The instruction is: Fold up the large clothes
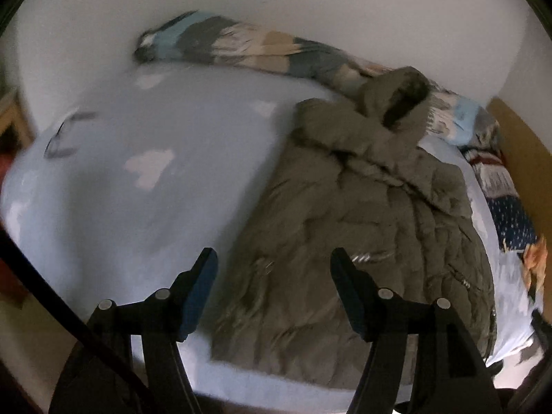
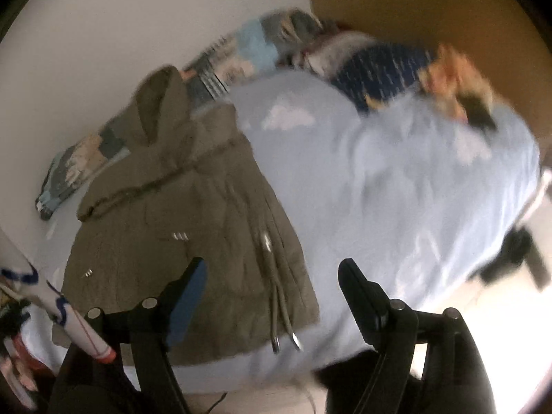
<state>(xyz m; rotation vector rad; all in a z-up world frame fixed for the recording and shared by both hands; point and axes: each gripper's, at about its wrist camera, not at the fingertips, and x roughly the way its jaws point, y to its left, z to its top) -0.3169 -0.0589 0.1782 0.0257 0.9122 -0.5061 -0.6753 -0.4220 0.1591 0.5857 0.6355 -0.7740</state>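
Observation:
An olive-green quilted hooded jacket (image 1: pixel 362 220) lies on a light blue bed sheet (image 1: pixel 138 179), hood toward the wall, both sleeves folded in over the body. It also shows in the right wrist view (image 2: pixel 179 227), with two drawcords (image 2: pixel 276 296) trailing over its hem. My left gripper (image 1: pixel 274 265) is open and empty, above the jacket's near left edge. My right gripper (image 2: pixel 272 276) is open and empty, above the jacket's near right corner. Neither touches the cloth.
A rolled patterned blanket (image 1: pixel 241 48) lies along the white wall. A navy patterned pillow (image 2: pixel 379 69) and an orange soft toy (image 2: pixel 455 76) sit at the bed's head by a brown headboard (image 2: pixel 448 10). The bed's near edge (image 1: pixel 258 390) is just under the grippers.

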